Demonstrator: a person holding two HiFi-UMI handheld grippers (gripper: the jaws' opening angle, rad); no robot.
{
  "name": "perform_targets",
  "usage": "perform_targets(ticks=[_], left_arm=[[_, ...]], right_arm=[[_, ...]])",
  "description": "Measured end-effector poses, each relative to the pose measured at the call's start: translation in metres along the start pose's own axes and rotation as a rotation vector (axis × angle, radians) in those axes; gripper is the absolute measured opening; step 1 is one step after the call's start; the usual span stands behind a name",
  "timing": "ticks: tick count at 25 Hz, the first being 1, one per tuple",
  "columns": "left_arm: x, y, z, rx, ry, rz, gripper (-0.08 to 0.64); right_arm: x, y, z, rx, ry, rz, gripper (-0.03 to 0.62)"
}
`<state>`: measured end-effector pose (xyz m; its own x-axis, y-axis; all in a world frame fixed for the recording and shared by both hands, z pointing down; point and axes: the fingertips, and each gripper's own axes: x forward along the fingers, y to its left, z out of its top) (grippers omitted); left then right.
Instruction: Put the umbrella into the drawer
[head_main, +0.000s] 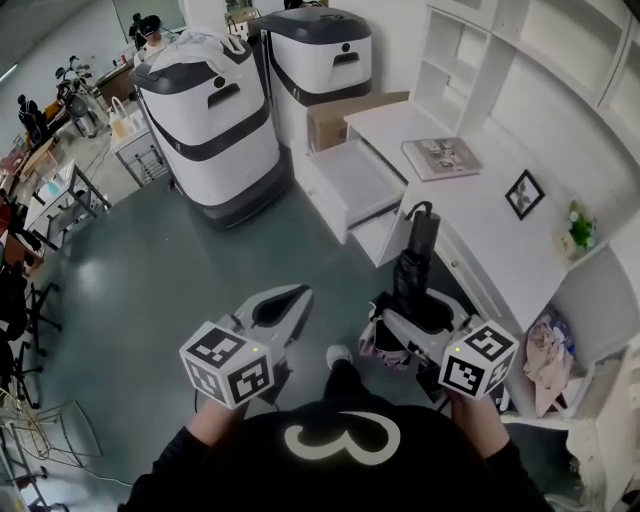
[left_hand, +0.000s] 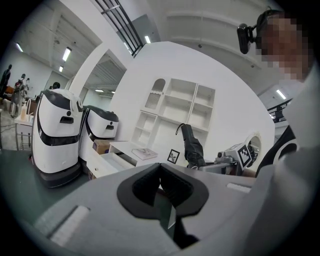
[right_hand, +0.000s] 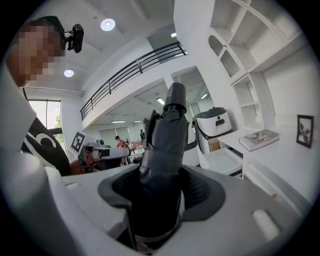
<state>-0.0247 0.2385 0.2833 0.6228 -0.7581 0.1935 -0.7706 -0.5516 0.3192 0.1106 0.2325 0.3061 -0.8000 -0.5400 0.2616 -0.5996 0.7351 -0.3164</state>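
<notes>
Your right gripper (head_main: 400, 326) has the folded black fabric umbrella (head_main: 415, 265) clamped. In the right gripper view the jaws stand wide, w/ pads pressed on the bundled canopy (right_hand: 167, 135) from both sides and the strapped lower part sunk btwn them. The umbrella rises out of the grip, slightly tilted, handle end topmost and farthest from you. It's held in the air in front of the white desk (head_main: 480, 235).

It's not in the drawer. The open white drawer (head_main: 352, 182) is pulled out at the desk's left end, beyond the umbrella's top end and a bit left in the head view.

Your left gripper (head_main: 288, 298) holds nothing. In the left gripper view the jaws are closed, tips meeting, and only floor shows thru the slot behind them. It hangs just left of the right one, apart from the umbrella.

On the desk are a flat grey book (head_main: 441, 157) and a small black picture frame (head_main: 524, 193). Left of the drawer are a brown cardboard box (head_main: 345, 118) and 2 big white-and-black rounded machines (head_main: 210, 130).
</notes>
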Motion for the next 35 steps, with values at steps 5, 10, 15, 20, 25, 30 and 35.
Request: perform_targets(ticks=[5,10,15,20,25,30,35], left_arm=[[0.065,0.054,0.011,-0.024,0.046,0.03,0.008],[0.137,0.1,0.03,-0.019,0.088,0.062,0.009],[0.193,0.132,0.049,0.006,0.1,0.082,0.009],[0.214,0.149,0.053,-0.001,0.104,0.097,0.009],[0.227,0.164,0.059,-0.006,0.102,0.104,0.009],[0.241,0.188,0.066,-0.012,0.095,0.104,0.009],[0.265,0.223,0.07,-0.031,0.121,0.09,0.009]], right_arm=[[0.053,-0.067,0.015,0.045,0.042,0.01,0.244],[0.101,-0.133,0.03,0.066,0.09,0.027,0.244],[0.134,-0.187,0.046,0.063,0.115,0.04,0.244],[0.15,-0.21,0.054,0.047,0.139,0.039,0.244],[0.165,-0.224,0.063,0.032,0.156,0.04,0.244],[0.19,-0.24,0.07,0.03,0.168,0.033,0.244],[0.226,-0.259,0.081,0.029,0.187,0.028,0.244]])
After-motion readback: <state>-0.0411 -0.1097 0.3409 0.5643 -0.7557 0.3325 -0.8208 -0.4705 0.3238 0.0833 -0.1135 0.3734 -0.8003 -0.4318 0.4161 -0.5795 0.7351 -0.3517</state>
